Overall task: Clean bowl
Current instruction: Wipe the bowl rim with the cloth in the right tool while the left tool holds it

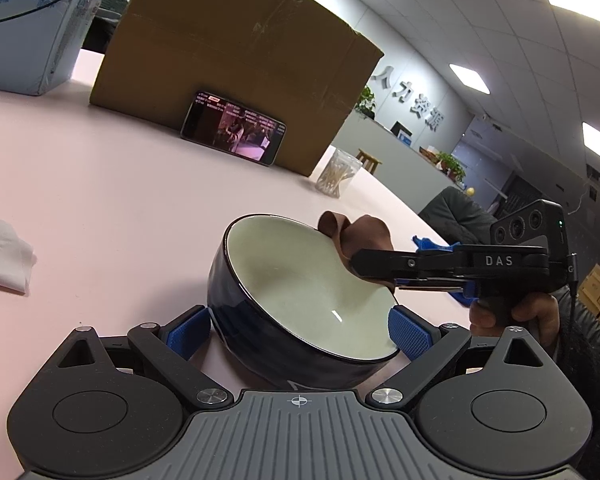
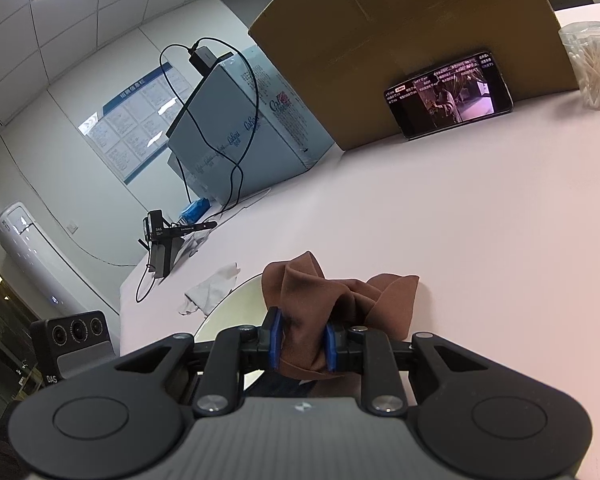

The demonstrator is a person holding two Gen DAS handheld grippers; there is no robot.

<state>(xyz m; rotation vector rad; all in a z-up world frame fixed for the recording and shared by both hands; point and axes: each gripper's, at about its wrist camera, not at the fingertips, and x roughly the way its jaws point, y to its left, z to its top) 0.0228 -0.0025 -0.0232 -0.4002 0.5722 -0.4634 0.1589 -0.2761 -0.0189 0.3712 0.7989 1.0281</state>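
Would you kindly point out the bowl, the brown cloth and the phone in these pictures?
bowl [image 1: 300,292]: left wrist view, on its pale inner surface.
brown cloth [image 2: 324,296]: right wrist view, on its bunched middle above the pads.
phone [image 2: 452,94]: right wrist view, on its lit screen.

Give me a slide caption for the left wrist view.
Left gripper holds the tilted bowl while the right gripper brings a brown cloth to its rim.

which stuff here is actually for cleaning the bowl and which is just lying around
For the job:
- bowl, tilted, between the left gripper pads
- brown cloth, clamped in the right gripper at the bowl's rim

Just lying about:
- cardboard box
- phone propped against it
- cotton swab jar
- white cloth
- blue-grey carton
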